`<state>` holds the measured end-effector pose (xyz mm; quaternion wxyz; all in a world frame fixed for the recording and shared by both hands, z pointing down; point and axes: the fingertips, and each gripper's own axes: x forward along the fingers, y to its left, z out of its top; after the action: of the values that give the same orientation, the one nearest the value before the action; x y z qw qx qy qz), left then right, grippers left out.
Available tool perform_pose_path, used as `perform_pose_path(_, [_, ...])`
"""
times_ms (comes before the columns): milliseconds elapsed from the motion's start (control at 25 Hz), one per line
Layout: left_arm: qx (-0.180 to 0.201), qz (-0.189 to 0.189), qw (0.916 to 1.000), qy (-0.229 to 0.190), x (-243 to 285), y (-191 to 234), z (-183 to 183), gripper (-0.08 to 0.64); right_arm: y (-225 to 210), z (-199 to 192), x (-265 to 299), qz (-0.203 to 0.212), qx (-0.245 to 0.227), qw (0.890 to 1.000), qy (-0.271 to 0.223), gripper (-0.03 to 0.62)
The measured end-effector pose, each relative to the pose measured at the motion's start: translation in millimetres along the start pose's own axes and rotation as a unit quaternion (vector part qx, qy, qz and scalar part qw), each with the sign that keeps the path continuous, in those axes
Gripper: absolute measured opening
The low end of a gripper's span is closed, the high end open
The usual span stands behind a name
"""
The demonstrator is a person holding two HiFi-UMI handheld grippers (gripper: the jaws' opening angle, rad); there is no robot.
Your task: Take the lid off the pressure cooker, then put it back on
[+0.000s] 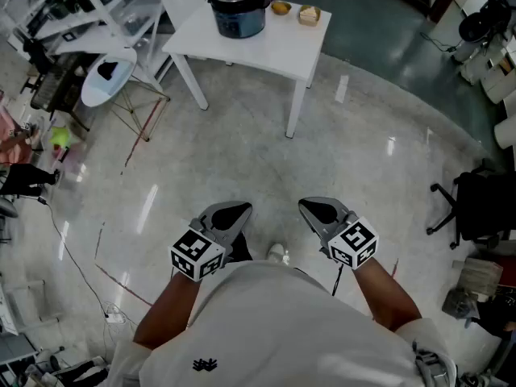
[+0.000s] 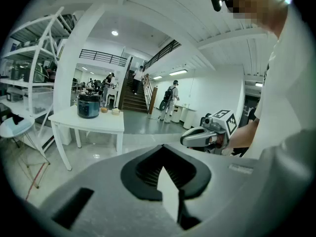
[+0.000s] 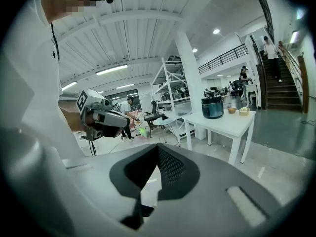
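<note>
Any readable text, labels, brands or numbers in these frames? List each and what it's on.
No text can be read anywhere.
Cooker: any print on the front panel is too small to read.
Marker cubes: black-and-white square patterns only, no words or numbers.
Shirt emblem: small dark mark, no letters legible.

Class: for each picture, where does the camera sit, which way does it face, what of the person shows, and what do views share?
Head view: on the head, facing steeply down; forearms, shirt, left gripper, right gripper show.
Left gripper view: on the left gripper, looking along its shut jaws; shirt shows.
Right gripper view: likewise on the right gripper, shut jaws; shirt shows.
Shared: pressure cooker on white table, in all three.
</note>
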<state>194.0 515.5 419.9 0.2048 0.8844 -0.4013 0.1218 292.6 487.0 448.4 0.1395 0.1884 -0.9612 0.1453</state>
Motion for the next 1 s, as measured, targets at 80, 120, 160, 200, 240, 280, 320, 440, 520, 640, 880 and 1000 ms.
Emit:
perform_pose_path(80, [0.0, -0.003, 1.0, -0.003, 3.8, 13.6, 4.7, 0.005, -10.4, 4.4, 10.4, -0.005, -0.001, 1.0, 0.0, 0.009])
perform_pose_path(120, [0.0, -0.005, 1.0, -0.005, 6.0, 20.8, 7.4, 0.005, -15.9, 6.8, 15.6, -0.007, -0.001, 1.0, 0.001, 0.009])
perform_pose_path(160, [0.001, -0.007, 1.0, -0.007, 8.2, 28.8, 10.3, 0.005, -21.4, 9.5, 21.2, -0.011, 0.0, 1.0, 0.001, 0.009])
perform_pose_path(200, [0.002, -0.009, 0.9999, -0.009, 10.5, 37.8, 13.5, 0.005, -26.8, 12.8, 27.3, -0.014, 0.002, 1.0, 0.001, 0.009])
perform_pose_path(240, [0.002, -0.012, 0.9999, -0.01, 12.8, 47.9, 17.1, 0.005, -31.9, 16.4, 34.1, -0.018, 0.003, 1.0, 0.002, 0.009])
perform_pose_path(280, [0.002, -0.015, 0.9998, -0.012, 15.2, 58.8, 21.2, 0.005, -37.0, 20.4, 41.4, -0.021, 0.003, 1.0, 0.003, 0.009])
perform_pose_path(320, [0.001, -0.018, 0.9997, -0.013, 18.1, 70.1, 26.1, 0.005, -42.8, 25.1, 49.0, -0.024, 0.002, 1.0, 0.006, 0.009])
perform_pose_path(440, [0.003, -0.035, 0.9993, -0.016, 27.2, 104.3, 44.5, 0.005, -64.5, 46.0, 74.4, -0.037, -0.001, 0.999, 0.009, 0.009])
perform_pose_path(520, [0.009, -0.049, 0.9986, -0.016, 29.8, 127.3, 57.2, 0.005, -77.8, 64.1, 94.0, -0.045, -0.001, 0.999, 0.0, 0.011])
perform_pose_path(640, [0.015, -0.063, 0.9977, -0.018, 27.3, 166.0, 74.1, 0.005, -93.3, 93.0, 128.5, -0.052, -0.006, 0.999, -0.011, 0.084])
perform_pose_path(880, [0.034, -0.076, 0.9964, -0.015, 15.8, 239.3, 94.1, 0.005, -127.6, 141.7, 193.4, -0.066, -0.001, 0.997, -0.027, 0.161])
perform_pose_path(1000, [0.04, -0.076, 0.9961, -0.016, 8.4, 267.8, 101.9, 0.005, -143.8, 166.0, 219.3, -0.075, -0.018, 0.996, -0.034, 0.164])
